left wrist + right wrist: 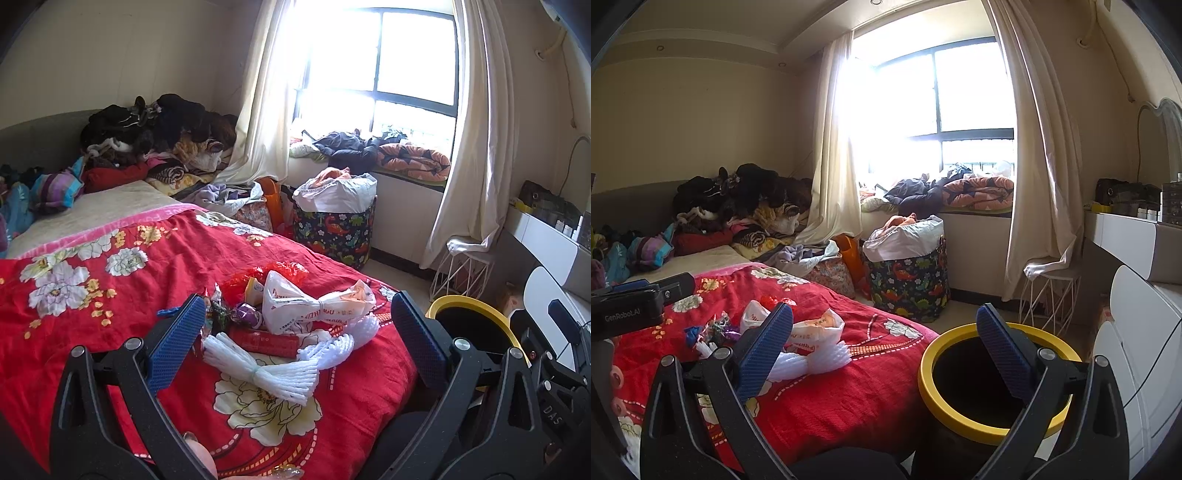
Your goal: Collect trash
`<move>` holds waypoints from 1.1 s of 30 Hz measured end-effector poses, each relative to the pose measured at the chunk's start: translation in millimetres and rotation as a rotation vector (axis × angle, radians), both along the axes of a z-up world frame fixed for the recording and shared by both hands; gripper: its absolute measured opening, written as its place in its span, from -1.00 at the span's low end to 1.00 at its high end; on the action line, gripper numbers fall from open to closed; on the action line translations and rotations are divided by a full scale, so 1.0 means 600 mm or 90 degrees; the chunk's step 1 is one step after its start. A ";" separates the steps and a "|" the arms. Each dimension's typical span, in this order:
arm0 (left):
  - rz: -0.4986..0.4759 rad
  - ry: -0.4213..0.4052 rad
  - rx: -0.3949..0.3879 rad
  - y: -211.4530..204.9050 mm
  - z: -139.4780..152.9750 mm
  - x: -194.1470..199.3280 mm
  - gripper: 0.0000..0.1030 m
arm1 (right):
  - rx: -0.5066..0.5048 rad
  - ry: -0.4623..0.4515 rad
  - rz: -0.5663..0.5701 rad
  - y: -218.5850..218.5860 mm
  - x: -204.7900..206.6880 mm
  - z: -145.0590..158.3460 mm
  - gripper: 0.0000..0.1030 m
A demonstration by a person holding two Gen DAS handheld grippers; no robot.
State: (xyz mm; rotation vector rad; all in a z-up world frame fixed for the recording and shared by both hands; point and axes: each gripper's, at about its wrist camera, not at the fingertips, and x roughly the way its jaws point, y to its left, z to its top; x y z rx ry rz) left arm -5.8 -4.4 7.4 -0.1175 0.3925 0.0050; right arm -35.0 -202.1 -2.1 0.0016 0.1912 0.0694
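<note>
the trash pile [291,317] lies in the middle of the frame on the red blanket [110,295]. the left gripper [295,332] and the right gripper [884,332] are both wide open and empty. the white foam net [258,369] looks light and soft; i would pinch it at its tied middle. the yellow-rimmed bin [993,373] waits at lower right.

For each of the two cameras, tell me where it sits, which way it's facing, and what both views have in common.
Left wrist view: sits on the left gripper, open, looking along its fingers over the red blanket at the trash pile; a fingertip shows at the bottom edge.
Right wrist view: sits on the right gripper, open, facing the yellow-rimmed bin beside the bed; the left gripper's body shows at the left edge.
Shared: trash pile, bin, blanket, window, dinosaur-print basket.
</note>
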 end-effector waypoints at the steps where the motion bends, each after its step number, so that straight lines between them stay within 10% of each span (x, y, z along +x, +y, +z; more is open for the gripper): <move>1: 0.000 -0.001 0.001 -0.002 0.000 0.000 0.79 | 0.000 0.000 0.000 0.001 0.000 0.000 0.88; 33: -0.006 -0.002 -0.006 0.007 0.000 -0.004 0.79 | 0.004 0.003 0.001 -0.003 0.002 -0.004 0.88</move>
